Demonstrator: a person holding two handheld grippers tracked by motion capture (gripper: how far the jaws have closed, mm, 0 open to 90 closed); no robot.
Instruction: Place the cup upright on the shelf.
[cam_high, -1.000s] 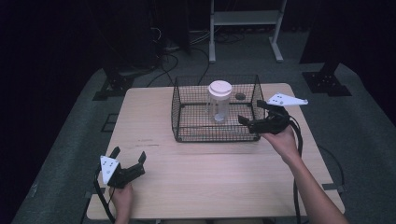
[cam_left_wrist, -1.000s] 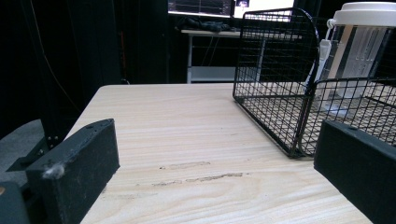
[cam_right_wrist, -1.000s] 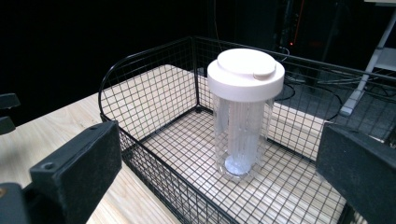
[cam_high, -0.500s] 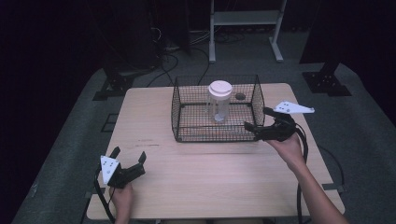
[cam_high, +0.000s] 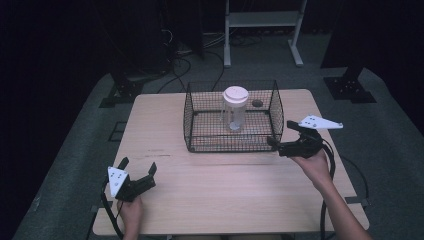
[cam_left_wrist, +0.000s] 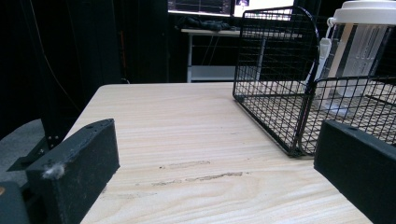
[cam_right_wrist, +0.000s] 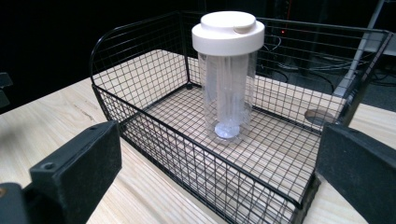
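Note:
A black wire basket stands on the far middle of the wooden table. Upright inside it is a clear jar with a white lid. My right gripper is open just outside the basket's front right corner, its jaws pointing at the wire. In the right gripper view the jar and the basket lie ahead between the wide-apart jaws of my right gripper. My left gripper rests open near the table's front left; the left gripper view shows the basket and jar off to its right.
A small dark round mark or object lies on the table just behind the basket. A white metal frame and cables are on the floor beyond the table. Bare tabletop stretches between the two grippers.
My right gripper has drawn back a little from the basket's right rim, toward the person and lower. The left gripper has stayed put.

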